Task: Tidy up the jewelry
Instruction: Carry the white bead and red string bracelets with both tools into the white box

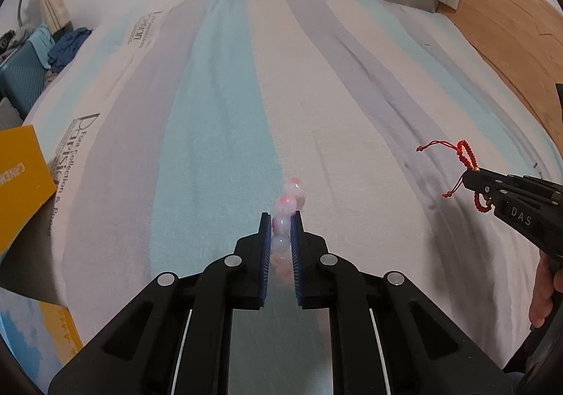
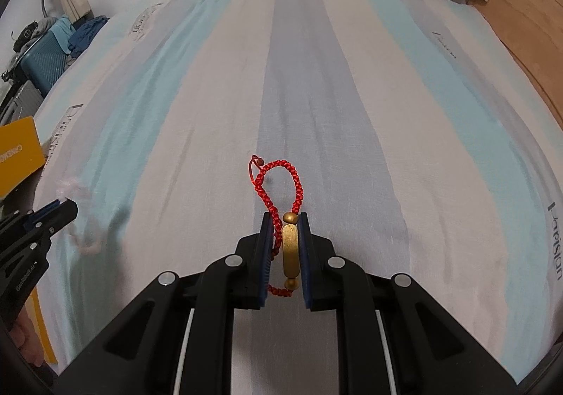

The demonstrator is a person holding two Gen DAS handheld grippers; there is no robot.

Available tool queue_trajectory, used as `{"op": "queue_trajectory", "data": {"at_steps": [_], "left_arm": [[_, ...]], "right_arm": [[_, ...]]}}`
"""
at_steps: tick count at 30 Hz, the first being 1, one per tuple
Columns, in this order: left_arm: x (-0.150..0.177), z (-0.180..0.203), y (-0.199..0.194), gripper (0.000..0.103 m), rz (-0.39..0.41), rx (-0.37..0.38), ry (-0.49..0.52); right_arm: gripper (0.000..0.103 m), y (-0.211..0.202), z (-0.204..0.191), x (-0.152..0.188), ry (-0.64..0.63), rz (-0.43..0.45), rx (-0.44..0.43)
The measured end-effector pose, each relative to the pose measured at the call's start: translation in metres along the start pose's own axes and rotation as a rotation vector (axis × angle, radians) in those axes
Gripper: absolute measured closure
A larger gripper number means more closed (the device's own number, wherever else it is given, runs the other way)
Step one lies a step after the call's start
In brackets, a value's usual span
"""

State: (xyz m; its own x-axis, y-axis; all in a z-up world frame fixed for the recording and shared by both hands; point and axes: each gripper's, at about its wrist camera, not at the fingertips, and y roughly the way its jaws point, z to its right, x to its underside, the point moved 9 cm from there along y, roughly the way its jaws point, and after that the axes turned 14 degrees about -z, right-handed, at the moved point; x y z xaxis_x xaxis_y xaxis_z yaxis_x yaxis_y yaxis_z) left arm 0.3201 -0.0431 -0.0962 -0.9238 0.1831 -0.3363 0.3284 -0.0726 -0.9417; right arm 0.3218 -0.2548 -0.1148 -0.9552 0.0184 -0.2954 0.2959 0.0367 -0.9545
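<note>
A pink bead bracelet [image 1: 286, 215] is pinched between the blue pads of my left gripper [image 1: 281, 219], which is shut on it above the striped bedsheet [image 1: 218, 120]; its loop sticks out past the fingertips, blurred. My right gripper [image 2: 285, 219] is shut on a red braided cord bracelet [image 2: 278, 180], the pads pressing its gold bar [image 2: 290, 249]. The red loop hangs out in front. From the left wrist view the right gripper [image 1: 469, 176] shows at the right edge with the red bracelet [image 1: 464, 154] dangling. In the right wrist view the left gripper [image 2: 68, 205] carries the pink bracelet [image 2: 75, 189].
A yellow box [image 1: 21, 180] lies at the bed's left edge, seen as yellow box [image 2: 19, 145] in the right wrist view. A blue suitcase [image 2: 45, 60] and clothes stand beyond the bed at the left. Wooden floor [image 1: 510, 29] lies to the right. A hand [image 1: 542, 293] holds the right gripper.
</note>
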Motion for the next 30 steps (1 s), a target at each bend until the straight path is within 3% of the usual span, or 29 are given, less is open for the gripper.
{"op": "queue_trajectory", "data": {"at_steps": [7,30], "left_arm": [[0.012,0.000,-0.007,0.093,-0.005,0.004,0.003],[0.072,-0.011,-0.105,0.093,0.021,0.040,-0.007]], "right_arm": [[0.090,-0.015,-0.008,0.009,-0.007,0.015,-0.003],[0.090,-0.087,-0.053,0.085,-0.027,-0.007,-0.041]]}}
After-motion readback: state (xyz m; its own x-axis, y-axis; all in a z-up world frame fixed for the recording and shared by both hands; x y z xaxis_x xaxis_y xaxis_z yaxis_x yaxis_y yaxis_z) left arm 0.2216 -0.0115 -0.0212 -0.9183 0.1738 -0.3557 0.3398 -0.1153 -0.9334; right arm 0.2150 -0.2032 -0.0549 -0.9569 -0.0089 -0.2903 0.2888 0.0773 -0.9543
